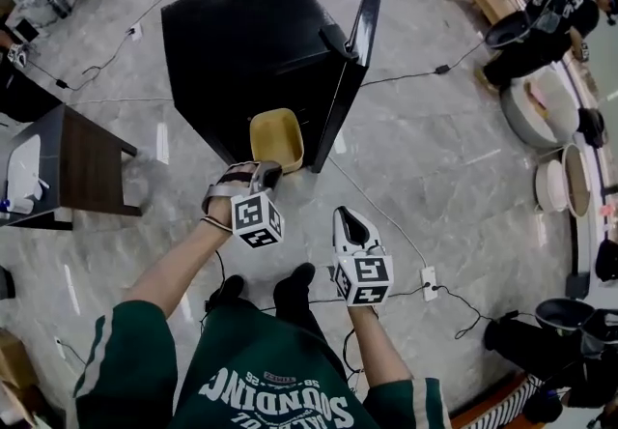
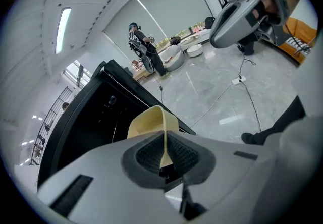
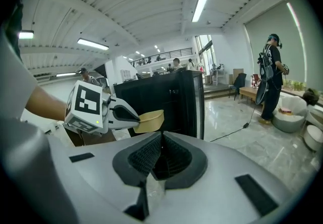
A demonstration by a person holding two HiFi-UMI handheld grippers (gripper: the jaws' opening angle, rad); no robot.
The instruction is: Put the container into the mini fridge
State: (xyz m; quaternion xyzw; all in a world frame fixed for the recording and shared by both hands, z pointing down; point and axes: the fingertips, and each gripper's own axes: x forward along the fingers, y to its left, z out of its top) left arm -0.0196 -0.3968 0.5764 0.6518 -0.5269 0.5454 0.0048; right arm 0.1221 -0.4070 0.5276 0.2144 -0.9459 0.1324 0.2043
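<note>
Right now I am gripping the yellow container (image 1: 276, 139) with my left gripper (image 1: 263, 176), whose jaws are pressing together on a thin edge of its rim, so the tub is hanging out in front of the jaws, clear of the floor. It is sitting just in front of the black mini fridge (image 1: 251, 41), low against the open front and right beside the fridge door (image 1: 354, 55), which is standing wide open to the right. I cannot tell whether any part of the tub is crossing the opening. My right gripper (image 1: 350, 224) is hovering to the right of the left one, nearer my body, with its jaws closed together and nothing between them; its camera is looking across at the left gripper and the container against the dark fridge. A white power strip (image 1: 429, 282) with its cable is lying on the pale marble floor (image 1: 454, 176) to my right.
</note>
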